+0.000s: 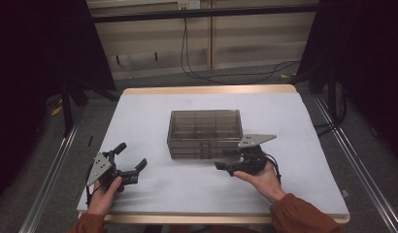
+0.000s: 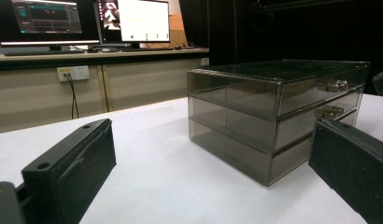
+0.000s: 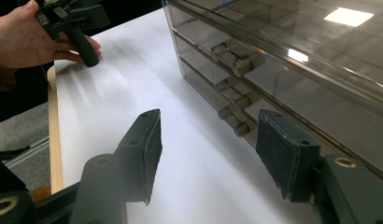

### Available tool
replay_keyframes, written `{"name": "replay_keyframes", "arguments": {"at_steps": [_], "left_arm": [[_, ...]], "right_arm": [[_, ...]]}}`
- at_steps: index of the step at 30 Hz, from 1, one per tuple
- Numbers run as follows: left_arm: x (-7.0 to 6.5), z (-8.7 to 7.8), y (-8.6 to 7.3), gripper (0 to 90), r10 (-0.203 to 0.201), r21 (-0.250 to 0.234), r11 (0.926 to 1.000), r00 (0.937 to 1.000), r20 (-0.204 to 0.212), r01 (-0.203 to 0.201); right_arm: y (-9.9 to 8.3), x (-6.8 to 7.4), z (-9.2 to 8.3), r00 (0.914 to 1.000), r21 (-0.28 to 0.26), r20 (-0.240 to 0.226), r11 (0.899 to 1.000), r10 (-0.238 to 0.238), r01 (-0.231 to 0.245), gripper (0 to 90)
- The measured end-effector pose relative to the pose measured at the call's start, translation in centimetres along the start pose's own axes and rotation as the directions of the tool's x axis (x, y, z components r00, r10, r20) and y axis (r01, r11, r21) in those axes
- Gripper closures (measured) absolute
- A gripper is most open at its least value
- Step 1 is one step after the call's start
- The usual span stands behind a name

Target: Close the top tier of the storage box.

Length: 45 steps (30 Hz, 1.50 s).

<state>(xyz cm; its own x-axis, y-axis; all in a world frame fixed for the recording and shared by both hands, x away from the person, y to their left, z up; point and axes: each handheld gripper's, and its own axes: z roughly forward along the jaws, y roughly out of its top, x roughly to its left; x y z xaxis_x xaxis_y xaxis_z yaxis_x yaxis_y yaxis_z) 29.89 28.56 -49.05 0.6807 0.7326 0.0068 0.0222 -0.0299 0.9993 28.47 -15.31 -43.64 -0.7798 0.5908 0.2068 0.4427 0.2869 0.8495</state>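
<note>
Drawers [image 1: 205,133] stand near the middle of the table [image 1: 148,121]: a smoky see-through box of three stacked trays, each front carrying small metal knobs [image 3: 236,65]. The table's top is covered in white with a wooden edge showing at its far side. The right gripper [image 1: 225,159] lies just in front of the drawers, close to the lower front face and pointing across it, held in the right hand [image 1: 262,179]; its jaws stand wide apart with nothing between them, and in the right gripper view the knobs sit just beyond the right-hand pad [image 3: 283,154]. The left gripper [image 1: 131,158] rests well to the left of the drawers, near the table's front left corner, held in the left hand [image 1: 106,194]; its jaws are also spread wide and empty, aimed toward the drawers' left side. Behind the drawers, beyond the table, a desk carries monitors [image 2: 87,21], and cables [image 1: 226,73] trail over the floor
</note>
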Motion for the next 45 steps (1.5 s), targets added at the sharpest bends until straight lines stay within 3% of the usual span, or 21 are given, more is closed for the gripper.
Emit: {"name": "replay_keyframes", "arguments": {"at_steps": [9, 18, 22, 27, 33, 42, 45], "left_arm": [[0.0, 0.0, 0.0, 0.7, 0.006, 0.001, 1.0, 1.0, -0.007, -0.006], [0.0, 0.0, 0.0, 0.7, 0.008, 0.006, 0.9999, 1.0, -0.002, -0.008], [0.0, 0.0, 0.0, 0.7, 0.01, 0.006, 0.9999, 1.0, -0.003, -0.01], [0.0, 0.0, 0.0, 0.7, 0.0, 0.002, 1.0, 1.0, -0.002, 0.0], [0.1, 0.0, 0.0, 0.7, 0.015, 0.009, 0.9998, 0.9999, -0.008, -0.015], [0.1, 0.0, 0.0, 0.7, 0.016, 0.009, 0.9998, 0.9999, -0.007, -0.016], [0.0, 0.0, 0.0, 0.7, 0.01, 0.009, 0.9999, 0.9999, -0.003, -0.01]], "right_arm": [[-1.0, -0.3, -2.6, 0.9982, -0.006, 0.057, 1.0, 0.021, -0.021, 32.5], [-2.3, -1.5, -4.8, 0.9879, -0.026, 0.139, 0.997, 0.069, -0.066, 25.2], [-2.8, -1.9, -6.1, 0.9787, -0.064, 0.183, 0.994, 0.094, -0.084, 22.6], [-4.1, -2.6, -7.5, 0.9691, -0.069, 0.217, 0.992, 0.117, -0.105, 20.1], [-5.2, -3.5, -9.2, 0.9546, -0.081, 0.256, 0.987, 0.152, -0.135, 16.7], [-7.3, -4.7, -11.3, 0.9245, -0.073, 0.322, 0.979, 0.204, -0.191, 13.4], [-8.2, -4.7, -11.8, 0.9125, -0.048, 0.357, 0.979, 0.2, -0.196, 12.8]]}}
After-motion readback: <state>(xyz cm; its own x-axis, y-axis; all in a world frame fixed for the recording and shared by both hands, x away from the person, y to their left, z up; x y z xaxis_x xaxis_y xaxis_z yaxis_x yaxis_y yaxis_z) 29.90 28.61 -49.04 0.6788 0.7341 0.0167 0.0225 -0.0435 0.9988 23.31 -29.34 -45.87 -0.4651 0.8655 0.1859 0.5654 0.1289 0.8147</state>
